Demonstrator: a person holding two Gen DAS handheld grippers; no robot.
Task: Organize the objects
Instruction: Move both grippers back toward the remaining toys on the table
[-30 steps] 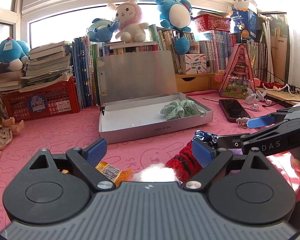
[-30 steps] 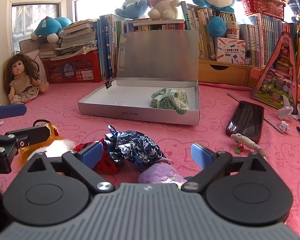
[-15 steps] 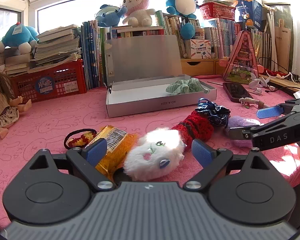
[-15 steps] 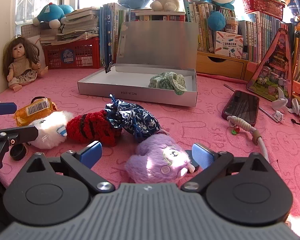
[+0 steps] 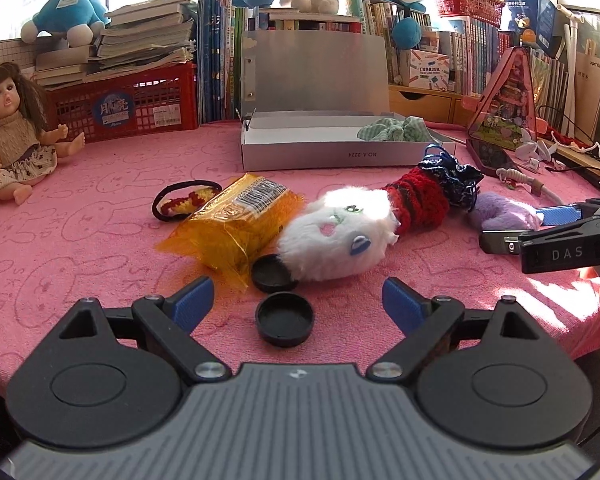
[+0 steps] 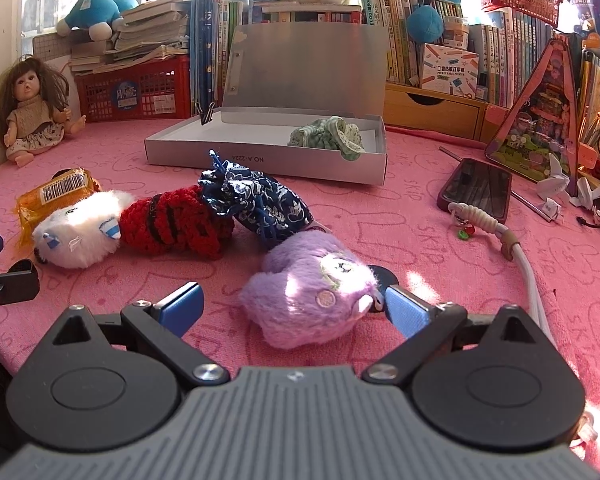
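Note:
A silver box (image 5: 308,156) (image 6: 260,164) lies open on the pink cloth with a green checked scrunchie (image 5: 392,130) (image 6: 328,138) inside. In front lie a white fluffy plush (image 5: 336,236) (image 6: 80,232), a red knitted piece (image 5: 420,200) (image 6: 176,224), a dark blue floral pouch (image 5: 452,178) (image 6: 256,200), a purple plush (image 5: 500,214) (image 6: 312,292), an orange packet (image 5: 236,224) (image 6: 52,196), a black hair tie (image 5: 180,204) and two black caps (image 5: 284,318). My left gripper (image 5: 298,304) is open above the nearer cap. My right gripper (image 6: 292,306) is open around the purple plush, pads apart from it.
A doll (image 5: 16,136) sits at the left beside a red crate (image 5: 128,104) of books. Books and plush toys line the back. At the right lie a phone (image 6: 478,188), a white cord (image 6: 516,256) and a pink triangular toy house (image 6: 540,120).
Both grippers sank towards the cloth and tilted down. The loose items came fully into view. The purple plush now lies between the right fingers, and the black caps sit before the left ones.

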